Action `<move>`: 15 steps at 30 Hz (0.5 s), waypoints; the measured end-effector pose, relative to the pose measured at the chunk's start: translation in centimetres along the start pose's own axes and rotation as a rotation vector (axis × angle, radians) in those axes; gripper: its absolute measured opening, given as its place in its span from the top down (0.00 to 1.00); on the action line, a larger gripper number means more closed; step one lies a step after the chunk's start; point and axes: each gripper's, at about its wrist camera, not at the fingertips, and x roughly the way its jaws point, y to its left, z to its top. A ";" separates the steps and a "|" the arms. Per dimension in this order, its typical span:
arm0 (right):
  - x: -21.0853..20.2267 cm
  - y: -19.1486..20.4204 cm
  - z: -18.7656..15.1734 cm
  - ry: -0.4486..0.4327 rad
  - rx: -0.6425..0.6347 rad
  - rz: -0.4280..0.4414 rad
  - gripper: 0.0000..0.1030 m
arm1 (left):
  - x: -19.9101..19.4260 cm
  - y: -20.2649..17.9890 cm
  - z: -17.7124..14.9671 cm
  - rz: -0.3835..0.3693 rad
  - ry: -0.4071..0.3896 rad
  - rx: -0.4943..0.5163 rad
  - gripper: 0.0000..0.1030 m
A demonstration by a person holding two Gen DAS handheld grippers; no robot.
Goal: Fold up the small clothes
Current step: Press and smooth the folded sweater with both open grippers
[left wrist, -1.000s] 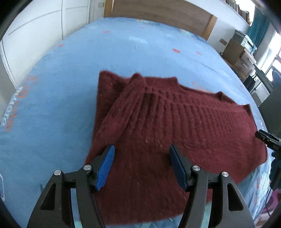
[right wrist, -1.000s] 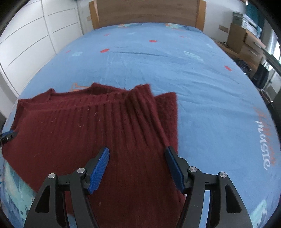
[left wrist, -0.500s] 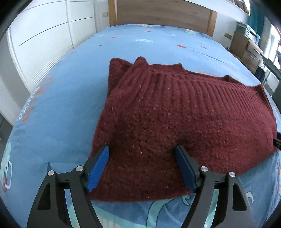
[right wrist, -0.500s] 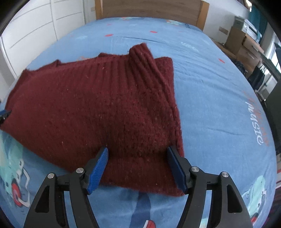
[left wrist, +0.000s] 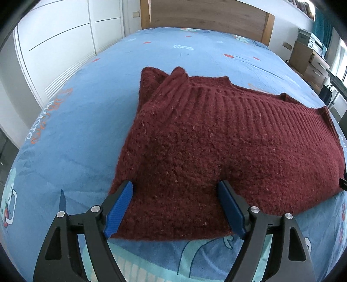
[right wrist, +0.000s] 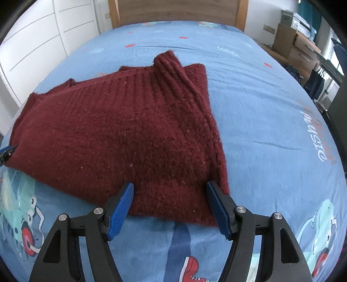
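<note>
A dark red knitted sweater (left wrist: pixel 216 141) lies on the blue bed, its sleeves folded in over the body. It also shows in the right wrist view (right wrist: pixel 121 130). My left gripper (left wrist: pixel 175 188) is open, low over the sweater's near left hem, one blue pad on each side of a stretch of the hem. My right gripper (right wrist: pixel 170 188) is open, low over the near right hem in the same way. Neither holds the cloth.
The blue printed bedsheet (left wrist: pixel 76 130) spreads all around the sweater. A wooden headboard (left wrist: pixel 206 19) stands at the far end. White wardrobe doors (left wrist: pixel 54 43) are on the left. Wooden drawers (right wrist: pixel 299 43) and clutter stand on the right.
Both grippers have drawn back and down from over the sweater's body to its near hem. Both stayed open. The sweater has not moved.
</note>
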 end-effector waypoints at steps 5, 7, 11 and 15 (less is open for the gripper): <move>-0.3 0.2 -0.3 0.003 -0.002 -0.004 0.31 | 0.0 -0.2 -0.1 0.011 -0.012 0.001 0.25; -0.4 0.4 -0.4 0.004 -0.008 -0.009 0.31 | 0.0 -0.2 -0.2 0.012 -0.018 -0.001 0.24; -0.6 0.9 -0.6 0.002 -0.003 -0.017 0.31 | 0.0 -0.3 -0.3 0.019 -0.024 0.002 0.23; -1.7 1.6 -0.6 -0.024 -0.017 -0.039 0.31 | -0.1 -0.4 -0.4 0.023 -0.034 0.007 0.23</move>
